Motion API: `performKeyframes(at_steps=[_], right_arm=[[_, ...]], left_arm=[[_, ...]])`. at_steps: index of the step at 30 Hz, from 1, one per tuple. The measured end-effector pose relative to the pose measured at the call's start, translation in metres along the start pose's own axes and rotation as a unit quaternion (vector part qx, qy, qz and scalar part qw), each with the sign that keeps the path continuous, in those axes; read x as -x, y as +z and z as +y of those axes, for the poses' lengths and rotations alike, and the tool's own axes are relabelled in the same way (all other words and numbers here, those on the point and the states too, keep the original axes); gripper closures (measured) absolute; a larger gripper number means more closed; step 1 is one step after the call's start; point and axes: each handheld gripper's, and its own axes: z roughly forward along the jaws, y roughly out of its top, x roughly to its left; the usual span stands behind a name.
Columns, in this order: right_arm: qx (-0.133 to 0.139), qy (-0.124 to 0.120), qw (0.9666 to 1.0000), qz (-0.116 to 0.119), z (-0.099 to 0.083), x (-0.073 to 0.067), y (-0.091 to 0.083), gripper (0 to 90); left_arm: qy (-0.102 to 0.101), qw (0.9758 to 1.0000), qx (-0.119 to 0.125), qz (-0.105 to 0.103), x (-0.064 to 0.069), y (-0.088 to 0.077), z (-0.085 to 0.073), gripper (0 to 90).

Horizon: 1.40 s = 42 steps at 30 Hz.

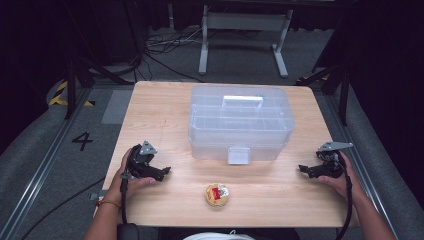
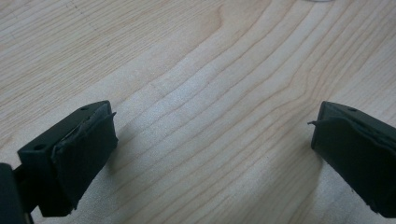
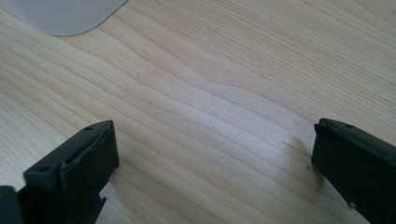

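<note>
A clear plastic storage box (image 1: 240,122) with a lid, a white handle and a front latch stands in the middle of the wooden table (image 1: 165,107). In front of it lies a small round tub (image 1: 217,195) with a red-and-white label on top. My left gripper (image 1: 164,172) rests on the table at the left, held by a hand, jaws pointing toward the middle. My right gripper (image 1: 303,169) rests at the right, pointing inward. Both stand open over bare wood, with nothing between the jaws (image 2: 212,140) (image 3: 212,163).
A corner of the clear box (image 3: 65,16) shows at the top left of the right gripper view. Beyond the table are a grey floor with cables (image 1: 165,45), a white metal stand (image 1: 245,30) and dark tripod legs at both sides.
</note>
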Motion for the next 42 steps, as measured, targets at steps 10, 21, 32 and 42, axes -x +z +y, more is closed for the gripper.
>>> performKeyframes(at_steps=[10,21,32,42], right_arm=[[0.016,-0.023,0.9995,-0.013,0.004,-0.002,-0.011,19.5],[0.086,-0.030,0.9958,-0.012,0.019,-0.006,-0.048,23.7],[0.158,-0.048,0.9862,-0.017,0.039,-0.024,-0.078,29.5],[0.200,-0.071,0.9771,-0.012,0.078,-0.044,-0.105,28.1]], left_arm=[[0.000,1.0000,0.000,0.000,0.000,0.000,0.000,0.5],[0.000,1.0000,0.000,0.000,0.000,0.000,0.000,0.5],[-0.002,1.0000,-0.001,-0.003,0.000,0.000,0.000,0.4],[-0.009,0.9999,-0.002,0.005,0.002,0.000,0.000,0.5]])
